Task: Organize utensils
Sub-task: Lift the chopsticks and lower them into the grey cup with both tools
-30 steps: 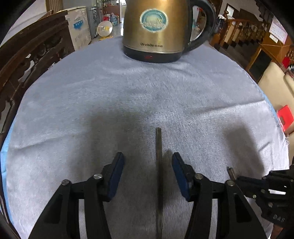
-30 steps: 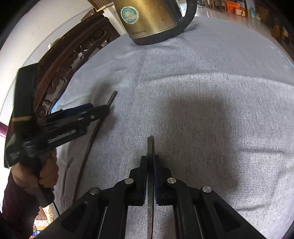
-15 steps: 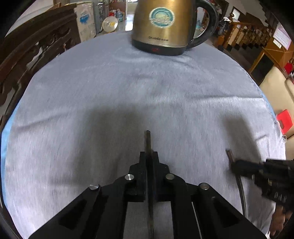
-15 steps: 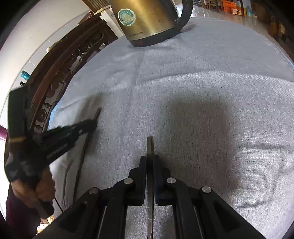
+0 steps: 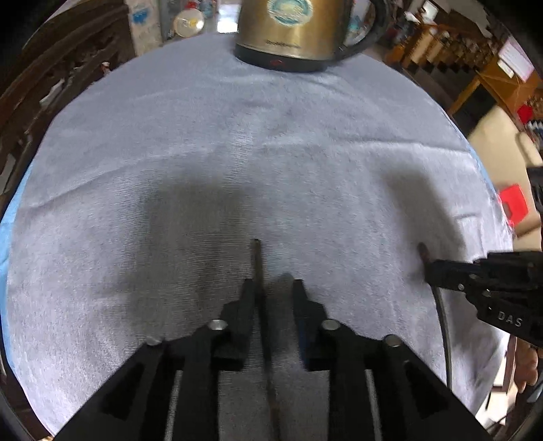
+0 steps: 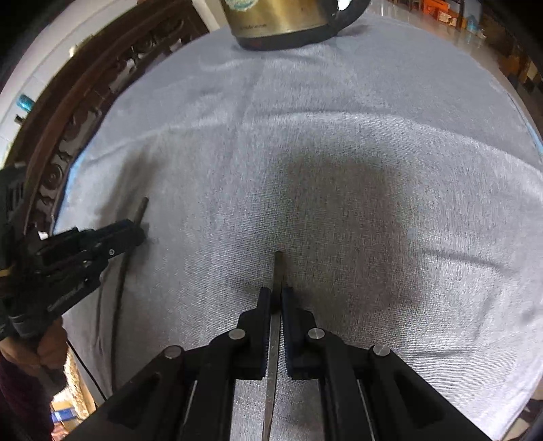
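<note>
I'm looking down both tools onto a tabletop (image 5: 142, 142) covered in soft, ribbed grey-blue towelling, creased in long folds. My left tool (image 5: 269, 283) is standing partly open: its black fingers have just been easing apart, and a thin dark chopstick (image 5: 258, 261) is lying between them, close against the left finger with a clear gap on the right, so it's not gripped. My right tool (image 6: 275, 291) is pinching a second chopstick (image 6: 279, 268), a slim square-ended metal rod, its pads pressing both sides and the blunt tip poking out ahead over the cloth. At the far edge a rounded brass-coloured metal kettle (image 5: 298, 30) with a black base and looped handle is sitting upright.
</note>
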A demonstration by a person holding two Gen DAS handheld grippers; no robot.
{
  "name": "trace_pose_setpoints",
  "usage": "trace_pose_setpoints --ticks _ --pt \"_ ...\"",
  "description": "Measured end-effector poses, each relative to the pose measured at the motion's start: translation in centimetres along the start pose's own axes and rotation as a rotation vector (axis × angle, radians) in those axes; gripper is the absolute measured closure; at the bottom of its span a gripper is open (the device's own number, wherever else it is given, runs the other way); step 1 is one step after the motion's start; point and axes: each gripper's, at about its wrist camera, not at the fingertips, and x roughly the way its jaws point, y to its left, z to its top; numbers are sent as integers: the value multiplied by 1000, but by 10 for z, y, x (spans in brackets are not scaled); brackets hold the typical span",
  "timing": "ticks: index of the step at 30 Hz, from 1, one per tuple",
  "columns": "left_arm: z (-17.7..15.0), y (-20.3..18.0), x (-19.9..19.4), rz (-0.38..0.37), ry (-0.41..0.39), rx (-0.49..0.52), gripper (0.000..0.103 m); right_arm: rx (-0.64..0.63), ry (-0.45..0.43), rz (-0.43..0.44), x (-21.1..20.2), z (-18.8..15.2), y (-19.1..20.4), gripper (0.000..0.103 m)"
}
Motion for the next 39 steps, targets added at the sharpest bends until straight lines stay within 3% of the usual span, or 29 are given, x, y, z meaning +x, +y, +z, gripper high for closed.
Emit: trace_pose_setpoints --ticks 5,8,16,19,25,39 --pt "23 -3 10 -3 104 -13 76 -53 44 -61 4 10 13 92" --pt "36 -1 15 -12 122 -16 76 -80 32 -89 5 15 23 93" --pt "45 -10 19 76 98 28 97 -91 -23 -95 4 7 30 94" --pt "41 -5 17 62 72 -4 97 -53 -50 -47 -1 1 21 96" --pt "26 3 2 115 8 -70 98 28 -115 21 -14 -16 0 96" --pt "-38 30 -107 121 -216 -151 98 162 -313 49 -76 -60 -40 96"
